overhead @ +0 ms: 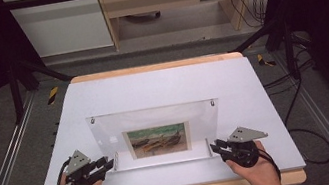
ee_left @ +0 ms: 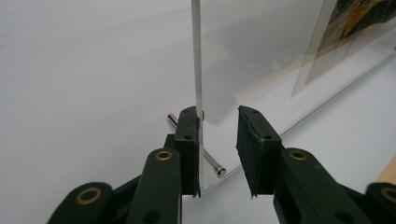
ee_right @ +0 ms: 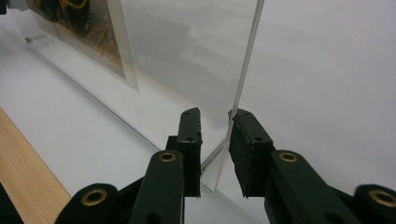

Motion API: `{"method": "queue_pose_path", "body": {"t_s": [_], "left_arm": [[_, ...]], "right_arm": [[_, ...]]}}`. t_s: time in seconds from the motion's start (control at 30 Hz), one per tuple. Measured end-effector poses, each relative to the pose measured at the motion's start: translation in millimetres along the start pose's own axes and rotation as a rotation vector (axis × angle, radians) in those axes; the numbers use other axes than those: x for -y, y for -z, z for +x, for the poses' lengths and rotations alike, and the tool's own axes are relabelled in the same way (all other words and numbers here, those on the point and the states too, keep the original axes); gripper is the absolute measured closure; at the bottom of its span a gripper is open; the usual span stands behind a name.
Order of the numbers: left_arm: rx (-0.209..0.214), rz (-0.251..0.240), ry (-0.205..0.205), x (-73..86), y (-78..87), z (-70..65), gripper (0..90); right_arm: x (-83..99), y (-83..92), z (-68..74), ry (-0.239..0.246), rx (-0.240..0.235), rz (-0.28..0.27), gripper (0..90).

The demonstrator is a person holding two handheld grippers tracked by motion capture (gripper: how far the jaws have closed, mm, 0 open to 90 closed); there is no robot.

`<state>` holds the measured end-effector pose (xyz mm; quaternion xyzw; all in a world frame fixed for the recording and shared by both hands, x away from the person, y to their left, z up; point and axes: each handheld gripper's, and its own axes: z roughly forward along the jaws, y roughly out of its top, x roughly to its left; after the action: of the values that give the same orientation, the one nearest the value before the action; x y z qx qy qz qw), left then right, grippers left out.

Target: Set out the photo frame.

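The clear picture frame (overhead: 154,130) stands upright near the table's (overhead: 161,85) front edge. The left gripper (overhead: 106,165) straddles its lower left corner, one pad touching the pane, the other apart — a loose hold. The right gripper (overhead: 216,145) brackets the lower right corner, jaws narrow, barely touching. Lifted unevenly, the slick pane could slip or tip — its pin (ee_left: 214,166) might catch.

There is one clear acrylic frame (overhead: 155,124) on the bench (overhead: 161,85). Inside the frame is one boat picture (overhead: 158,140). Four metal pins sit at the frame's corners. Two grippers, left gripper (overhead: 108,163) and right gripper (overhead: 215,145), stand beside the frame.
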<state>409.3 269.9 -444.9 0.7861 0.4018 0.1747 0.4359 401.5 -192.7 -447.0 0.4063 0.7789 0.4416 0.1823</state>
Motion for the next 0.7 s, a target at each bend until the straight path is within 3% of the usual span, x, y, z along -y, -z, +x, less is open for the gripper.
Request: {"method": "queue_pose_path", "body": {"t_s": [0.33, 0.7], "left_arm": [[0.001, -0.004, 0.003, 0.4, -0.4, -0.4, 68.1], [0.02, -0.015, -0.001, 2.0, -6.3, -3.0, 53.5]], "right_arm": [[0.1, -0.4, 0.5, 0.003, 0.002, -0.004, 72.5], [0.4, -2.9, 2.4, 0.008, 0.001, -0.01, 60.5]]}}
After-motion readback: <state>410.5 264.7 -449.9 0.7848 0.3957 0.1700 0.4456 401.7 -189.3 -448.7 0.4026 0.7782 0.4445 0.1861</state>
